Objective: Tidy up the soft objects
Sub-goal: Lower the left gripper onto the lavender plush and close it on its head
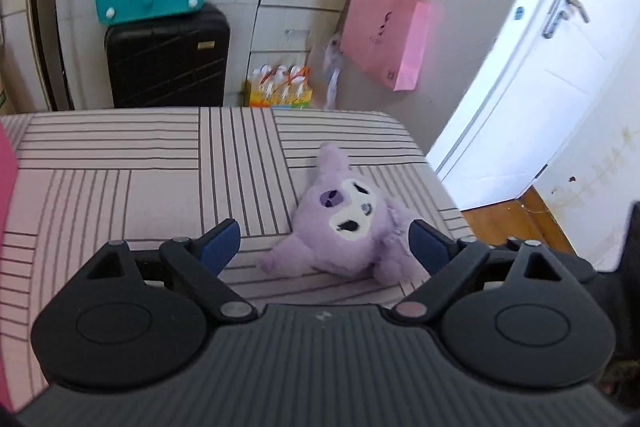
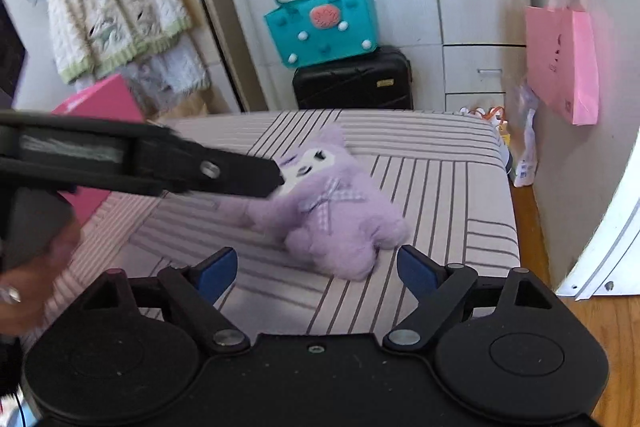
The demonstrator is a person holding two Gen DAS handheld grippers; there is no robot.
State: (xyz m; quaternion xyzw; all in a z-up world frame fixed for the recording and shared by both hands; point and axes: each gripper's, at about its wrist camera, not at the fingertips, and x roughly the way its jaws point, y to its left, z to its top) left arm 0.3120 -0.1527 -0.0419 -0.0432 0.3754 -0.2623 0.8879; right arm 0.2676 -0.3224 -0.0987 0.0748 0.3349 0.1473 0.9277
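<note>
A lilac plush toy (image 1: 348, 223) with a white face lies on the striped bed sheet (image 1: 120, 167), near the bed's far right corner. My left gripper (image 1: 324, 241) is open and low over the sheet. The toy's head lies between its blue pads, and the right pad is close to the toy's side. In the right wrist view the toy (image 2: 332, 215) lies on its back with a checked bow on its chest. My right gripper (image 2: 318, 267) is open just short of the toy's feet, with nothing between its pads. A black finger (image 2: 240, 175) of the left gripper reaches in by the toy's head.
A pink box (image 2: 100, 107) sits on the bed at the left. Beyond the bed stand a black suitcase (image 2: 354, 79) with a teal bag (image 2: 320, 27) on top. A pink paper bag (image 2: 564, 63) hangs on the wall. A white door (image 1: 540, 67) and wooden floor (image 1: 516, 223) lie to the right.
</note>
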